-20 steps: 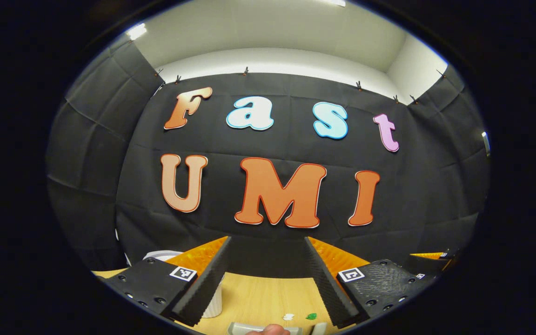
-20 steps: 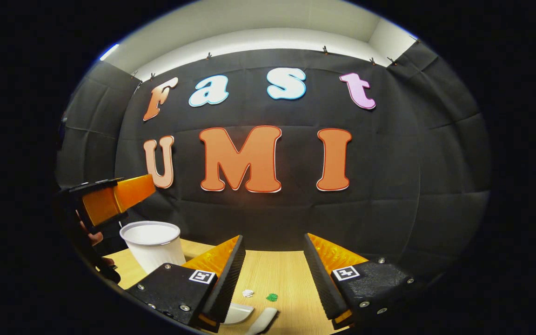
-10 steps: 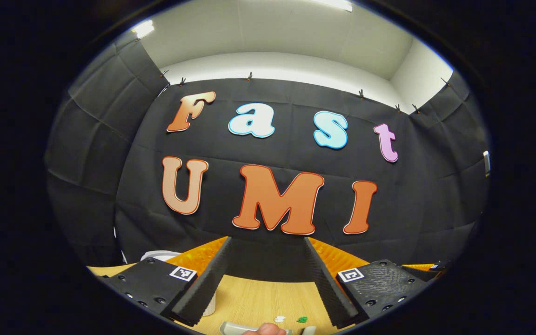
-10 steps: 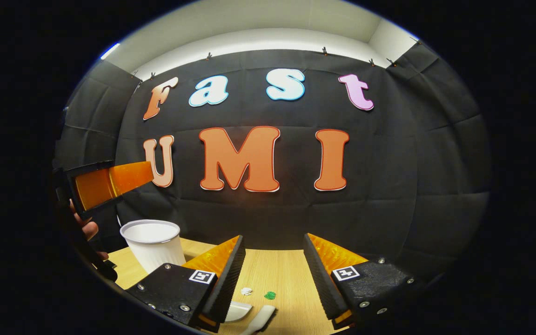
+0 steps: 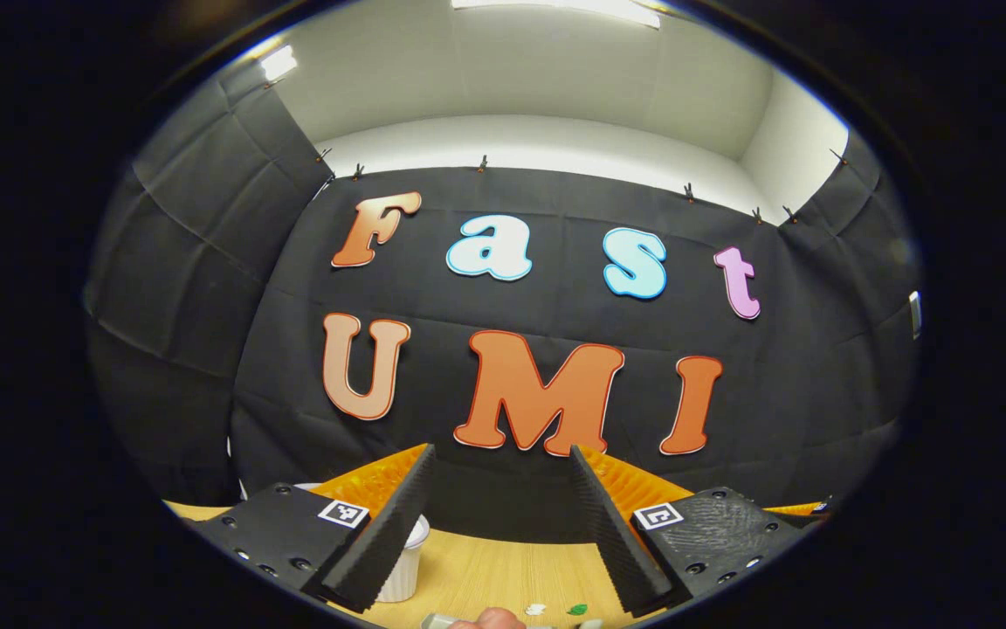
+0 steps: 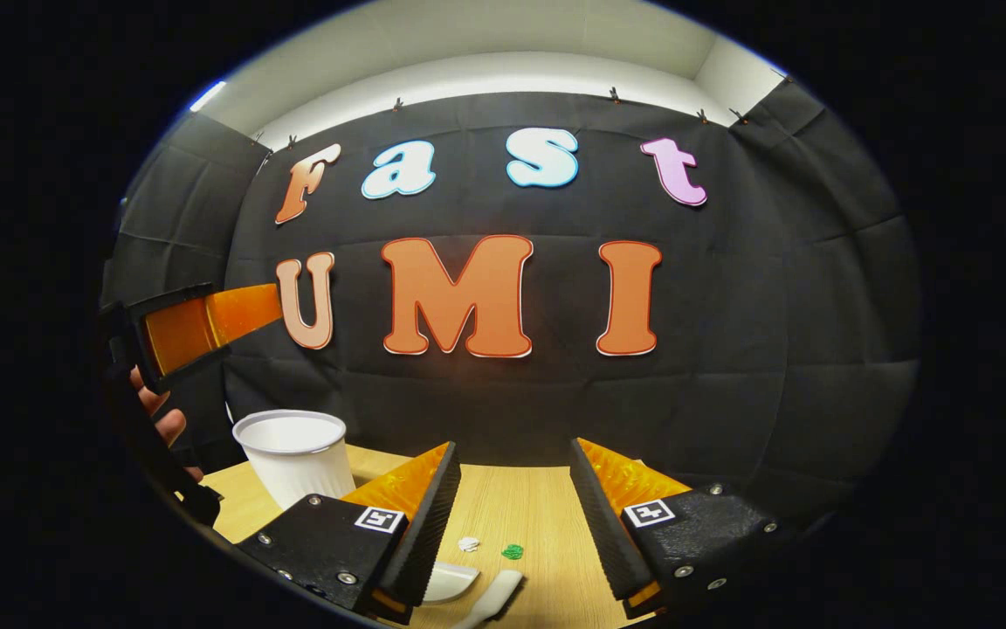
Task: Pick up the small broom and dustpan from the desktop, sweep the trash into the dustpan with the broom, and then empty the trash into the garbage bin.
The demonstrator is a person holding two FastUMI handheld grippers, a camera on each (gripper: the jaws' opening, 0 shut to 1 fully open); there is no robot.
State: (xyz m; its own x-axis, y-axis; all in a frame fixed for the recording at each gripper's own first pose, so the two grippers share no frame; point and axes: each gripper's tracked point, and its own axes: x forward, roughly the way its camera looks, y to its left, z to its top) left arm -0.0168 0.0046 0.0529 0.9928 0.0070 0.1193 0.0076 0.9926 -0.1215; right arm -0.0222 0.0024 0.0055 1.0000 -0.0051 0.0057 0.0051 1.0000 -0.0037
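Up above the wooden desktop (image 6: 547, 524) we hold both grippers with their jaws spread apart and nothing between them. In the right gripper view, the right gripper (image 6: 513, 494) points toward the black booth wall, and between its fingers at 6 o'clock lie two bits of trash: a white scrap (image 6: 468, 544) and, just beside it, a green scrap (image 6: 513, 551). Nearer to us, at the lower edge, we see the curved white edge of the dustpan (image 6: 446, 583) and, beside it, the pale handle of the small broom (image 6: 492, 596), both resting on the desktop and partly hidden by our finger. At 8 o'clock stands the white ribbed garbage bin (image 6: 293, 454), upright, its mouth open. Above it, at 9 o'clock, the left gripper (image 6: 206, 325) hangs in the air, a hand (image 6: 158, 415) behind it.

In the left gripper view, the left gripper (image 5: 501, 489) looks mostly at the wall; the garbage bin (image 5: 403, 572) sits behind its left finger at 7 o'clock, and the white scrap (image 5: 535, 609) and green scrap (image 5: 577, 609) lie at 6 o'clock. A fingertip (image 5: 487, 618) shows at the bottom edge.
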